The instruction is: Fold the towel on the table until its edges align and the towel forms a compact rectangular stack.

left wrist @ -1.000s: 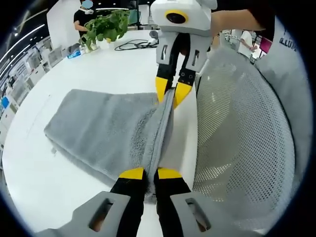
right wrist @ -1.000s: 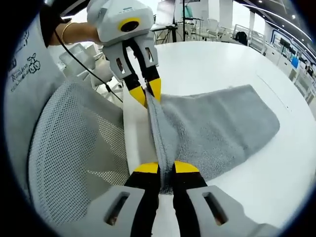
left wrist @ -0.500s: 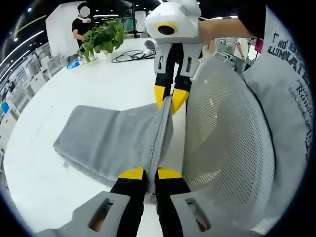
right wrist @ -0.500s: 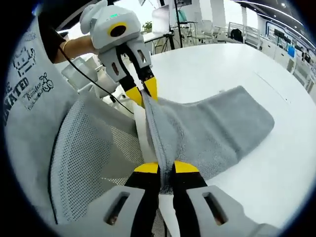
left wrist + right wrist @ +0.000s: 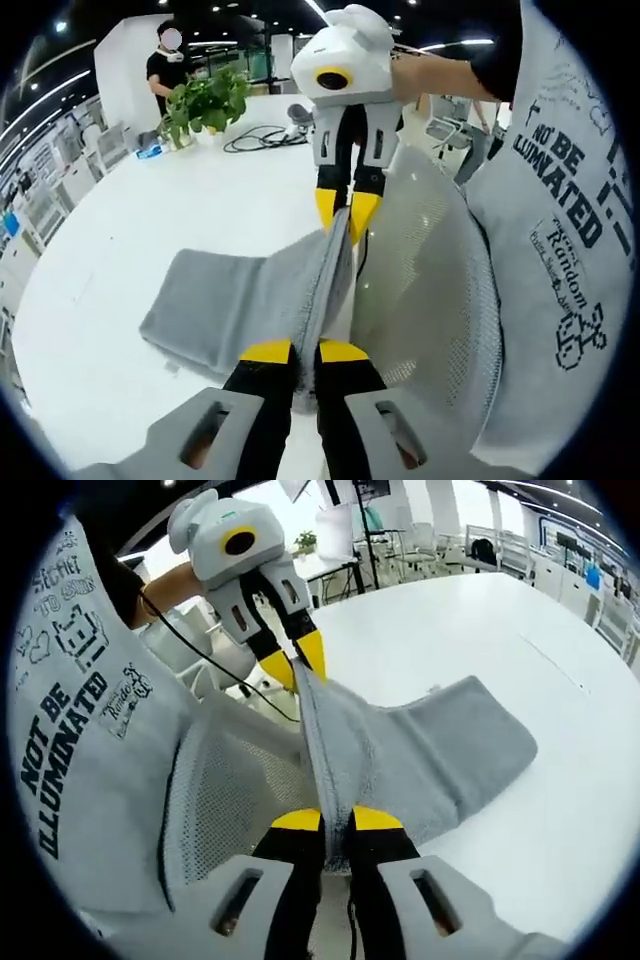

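Observation:
A grey towel (image 5: 235, 300) hangs by one edge, stretched taut between my two grippers, while its far part still rests on the white table (image 5: 110, 250). My left gripper (image 5: 305, 352) is shut on the near corner of that edge. My right gripper (image 5: 340, 208) pinches the other corner, beyond the table's edge. In the right gripper view the towel (image 5: 420, 755) drapes down to the table (image 5: 560, 810); my right gripper (image 5: 335, 820) is shut on it, and my left gripper (image 5: 298, 665) grips the far corner.
A grey mesh chair back (image 5: 430, 300) stands between the table edge and the person in a grey printed shirt (image 5: 560, 230). A potted plant (image 5: 205, 100) and a black cable (image 5: 260, 140) lie at the table's far side, and another person (image 5: 165, 60) stands there.
Both grippers have lifted and pulled the towel edge back off the table toward the person. Less of the towel lies flat on the table.

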Available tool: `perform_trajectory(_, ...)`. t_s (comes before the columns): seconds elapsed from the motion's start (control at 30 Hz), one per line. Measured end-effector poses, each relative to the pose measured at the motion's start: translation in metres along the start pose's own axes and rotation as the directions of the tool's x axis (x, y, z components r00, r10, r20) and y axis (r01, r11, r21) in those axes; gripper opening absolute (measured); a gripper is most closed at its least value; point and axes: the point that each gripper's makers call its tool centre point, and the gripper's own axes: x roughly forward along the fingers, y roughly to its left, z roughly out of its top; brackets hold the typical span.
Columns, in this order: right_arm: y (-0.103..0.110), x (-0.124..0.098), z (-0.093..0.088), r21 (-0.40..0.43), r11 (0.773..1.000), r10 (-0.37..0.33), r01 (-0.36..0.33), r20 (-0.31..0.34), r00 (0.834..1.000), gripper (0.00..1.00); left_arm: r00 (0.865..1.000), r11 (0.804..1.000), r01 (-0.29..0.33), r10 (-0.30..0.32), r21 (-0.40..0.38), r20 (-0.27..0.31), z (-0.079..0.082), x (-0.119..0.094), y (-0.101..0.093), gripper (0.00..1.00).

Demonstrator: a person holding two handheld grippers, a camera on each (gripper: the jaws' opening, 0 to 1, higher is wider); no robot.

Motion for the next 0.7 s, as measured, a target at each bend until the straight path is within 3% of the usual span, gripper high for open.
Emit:
perform_trajectory(0.23, 0.013, -0.018, 0.008, -0.040, 0.999, -0.005, 0.004, -0.019, 1.000, 0.06, 0.999, 1.000, 0.016, -0.016, -0.008, 0.033, 0.013, -0.010, -0.008, 0.07)
perform_trajectory(0.7, 0.027, -0.037, 0.029, 0.076, 0.994, 0.080, -0.082, 0.022, 0.997, 0.06, 0.995, 0.998, 0.045, -0.040, -0.050, 0.092, 0.028, -0.030, -0.005, 0.07)
